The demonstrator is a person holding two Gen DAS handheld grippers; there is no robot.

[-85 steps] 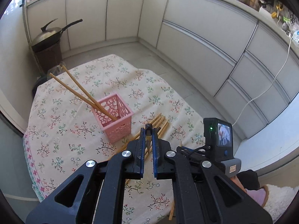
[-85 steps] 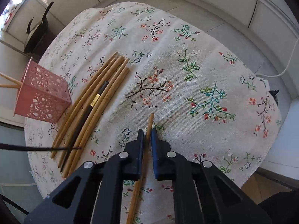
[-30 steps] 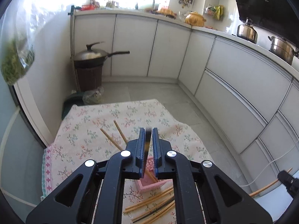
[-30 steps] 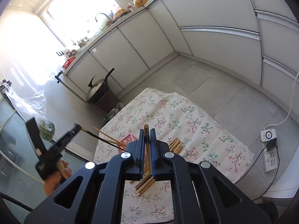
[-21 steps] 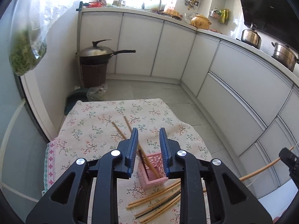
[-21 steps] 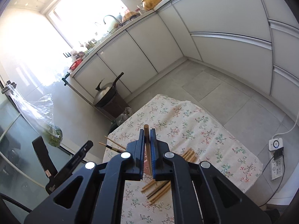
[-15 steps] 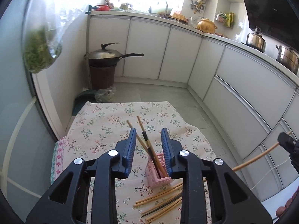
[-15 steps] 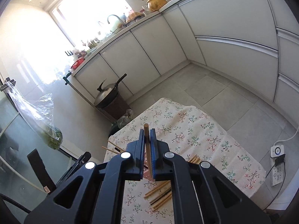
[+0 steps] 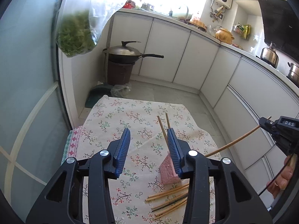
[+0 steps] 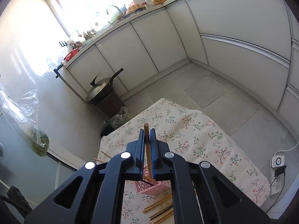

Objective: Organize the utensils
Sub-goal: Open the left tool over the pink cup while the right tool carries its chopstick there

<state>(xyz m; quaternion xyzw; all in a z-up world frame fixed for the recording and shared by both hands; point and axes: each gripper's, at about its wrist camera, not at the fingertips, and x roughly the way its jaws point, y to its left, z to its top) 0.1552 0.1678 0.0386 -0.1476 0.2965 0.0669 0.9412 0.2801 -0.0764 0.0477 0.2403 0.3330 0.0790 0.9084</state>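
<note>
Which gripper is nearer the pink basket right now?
Right, as far as the views show. The right gripper, clamping a chopstick, hovers over the pink basket. The left gripper, jaws opening and empty, sits beside it, offset left.

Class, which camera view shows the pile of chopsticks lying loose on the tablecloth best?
The left wrist view: the loose chopsticks lie in the open below the pink basket, with most ends visible. In the right wrist view the same chopsticks show only in a narrow strip between the claw's black arms.
</note>
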